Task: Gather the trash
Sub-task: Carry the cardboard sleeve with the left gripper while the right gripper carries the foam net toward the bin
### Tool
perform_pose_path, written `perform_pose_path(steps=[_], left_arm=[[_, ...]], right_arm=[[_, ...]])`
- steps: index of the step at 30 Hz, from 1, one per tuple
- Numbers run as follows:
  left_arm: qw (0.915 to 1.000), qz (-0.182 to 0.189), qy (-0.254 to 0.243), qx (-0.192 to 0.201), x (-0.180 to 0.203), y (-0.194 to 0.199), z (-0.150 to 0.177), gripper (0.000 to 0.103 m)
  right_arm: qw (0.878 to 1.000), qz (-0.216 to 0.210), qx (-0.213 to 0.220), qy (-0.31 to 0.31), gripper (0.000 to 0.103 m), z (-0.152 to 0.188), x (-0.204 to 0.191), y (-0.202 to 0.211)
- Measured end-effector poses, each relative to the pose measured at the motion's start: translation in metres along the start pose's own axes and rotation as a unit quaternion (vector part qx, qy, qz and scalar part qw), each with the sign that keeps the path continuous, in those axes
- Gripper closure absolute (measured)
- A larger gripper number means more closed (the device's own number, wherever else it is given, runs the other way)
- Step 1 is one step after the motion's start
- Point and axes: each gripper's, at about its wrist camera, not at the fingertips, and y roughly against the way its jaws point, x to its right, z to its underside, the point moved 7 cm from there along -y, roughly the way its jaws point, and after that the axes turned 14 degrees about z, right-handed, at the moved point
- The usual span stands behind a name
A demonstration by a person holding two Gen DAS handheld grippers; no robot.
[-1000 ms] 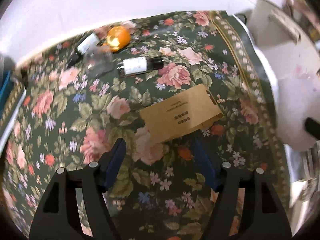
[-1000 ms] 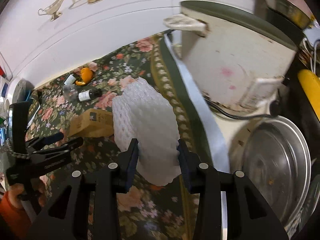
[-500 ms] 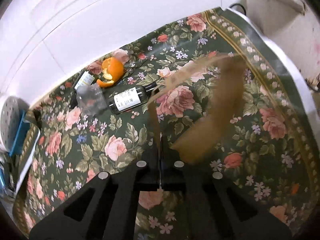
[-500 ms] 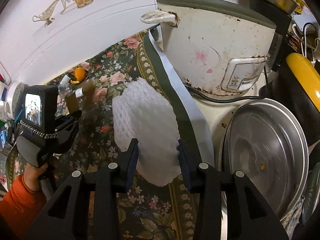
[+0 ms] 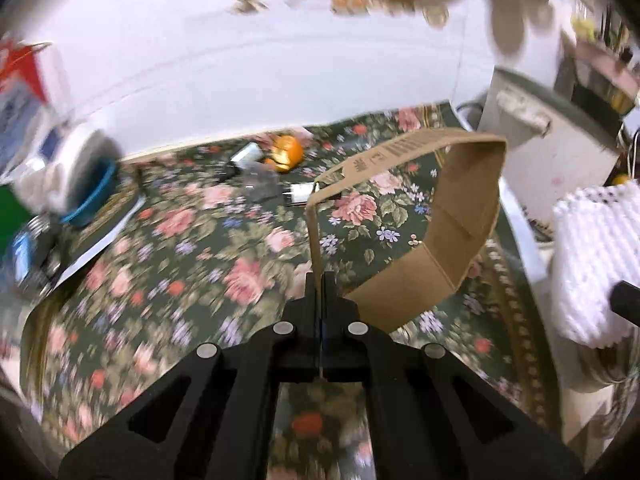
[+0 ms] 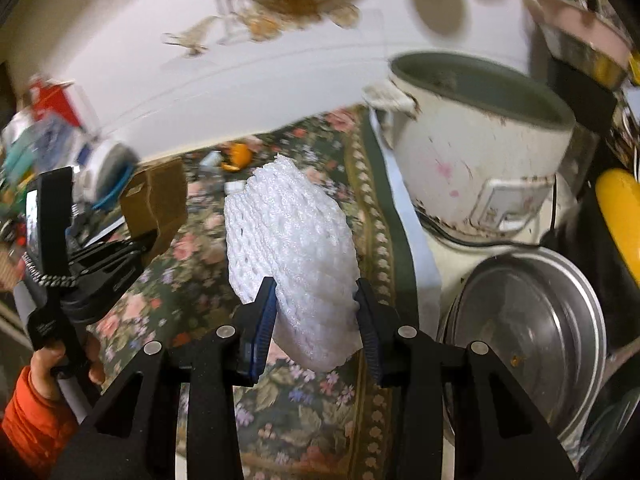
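Floral tablecloth (image 5: pixel 208 248), left hand-held gripper (image 5: pixel 320 280) pinching cardboard sleeve (image 5: pixel 460 216), right hand-held gripper (image 6: pixel 316 304) clamping foam netting (image 6: pixel 288 232)

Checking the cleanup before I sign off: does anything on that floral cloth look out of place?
Yes. Orange peel and small bottles lie tipped over on the floral cloth near the wall, litter not yet collected.

Warm indoor light falls from above, bright on the white wall (image 5: pixel 280 80). Both fisheye views curve hard, corners black. Motion blur smears the floral cloth (image 5: pixel 160 280) at lower left and the shelf clutter along the top. The cardboard sleeve (image 5: pixel 460 216) stays fairly sharp; the foam net (image 6: pixel 292 256) glares white.
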Motion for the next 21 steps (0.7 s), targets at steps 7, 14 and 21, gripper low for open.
perform_pose_path(steps=[7, 14, 21], left_arm=[[0.9986, -0.007, 0.033, 0.042, -0.005, 0.096, 0.032, 0.103], [0.9978, 0.002, 0.036, 0.056, -0.023, 0.159, 0.076, 0.103], [0.998, 0.036, 0.021, 0.048, -0.043, 0.201, 0.138, 0.103]], right_arm=[[0.998, -0.026, 0.04, 0.035, 0.067, 0.008, -0.024, 0.057], [0.997, -0.032, 0.054, 0.036, 0.067, 0.037, -0.06, 0.098], [1.0, -0.012, 0.028, 0.004, 0.067, 0.105, -0.101, 0.12]])
